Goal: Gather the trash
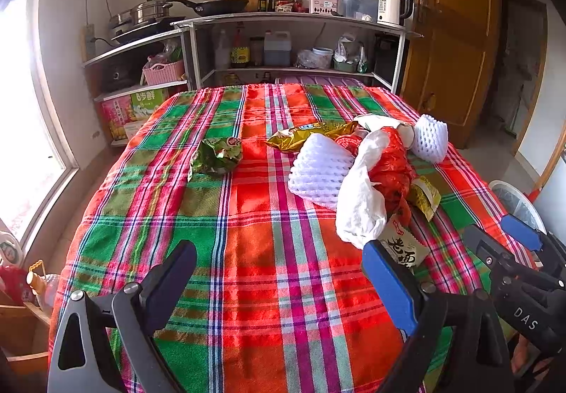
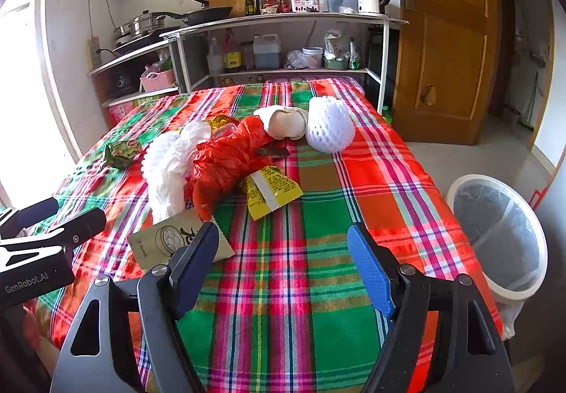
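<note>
Both your jaws stood wide and empty. The beige packet (image 2: 177, 244) lay at the near end of the trash pile, just ahead-left of your right gripper (image 2: 283, 262) and nearer it than your left gripper (image 1: 279, 283); the bin (image 2: 495, 237) waited off the worktop's (image 2: 318, 286) right edge.

Open left tongs (image 1: 279, 278) above plaid tablecloth (image 1: 247, 223), trash pile (image 1: 357, 173) ahead.
</note>
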`<state>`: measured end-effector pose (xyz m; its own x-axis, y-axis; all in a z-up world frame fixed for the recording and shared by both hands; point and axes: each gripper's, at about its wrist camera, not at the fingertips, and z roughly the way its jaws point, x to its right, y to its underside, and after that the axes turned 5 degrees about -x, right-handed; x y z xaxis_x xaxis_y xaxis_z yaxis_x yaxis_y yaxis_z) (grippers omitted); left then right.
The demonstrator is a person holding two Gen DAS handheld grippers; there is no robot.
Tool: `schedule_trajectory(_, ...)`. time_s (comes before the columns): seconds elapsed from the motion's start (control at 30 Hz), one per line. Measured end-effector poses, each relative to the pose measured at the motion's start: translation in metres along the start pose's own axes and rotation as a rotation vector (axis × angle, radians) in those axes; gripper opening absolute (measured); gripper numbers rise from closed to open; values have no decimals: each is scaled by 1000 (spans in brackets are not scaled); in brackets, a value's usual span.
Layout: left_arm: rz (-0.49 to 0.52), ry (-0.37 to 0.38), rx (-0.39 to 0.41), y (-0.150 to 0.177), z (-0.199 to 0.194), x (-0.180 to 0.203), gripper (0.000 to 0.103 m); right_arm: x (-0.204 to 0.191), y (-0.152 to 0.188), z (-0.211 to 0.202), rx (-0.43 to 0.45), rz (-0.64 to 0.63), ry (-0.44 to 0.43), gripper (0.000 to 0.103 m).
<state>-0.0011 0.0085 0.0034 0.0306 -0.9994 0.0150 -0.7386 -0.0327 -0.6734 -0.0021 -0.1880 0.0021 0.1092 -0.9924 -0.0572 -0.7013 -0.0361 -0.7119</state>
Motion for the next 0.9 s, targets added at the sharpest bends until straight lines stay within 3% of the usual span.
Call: schedule_trajectory(0.9, -4, -5, 5, 2, -5, -2, 96, 1, -1, -1, 4, 1, 4, 75)
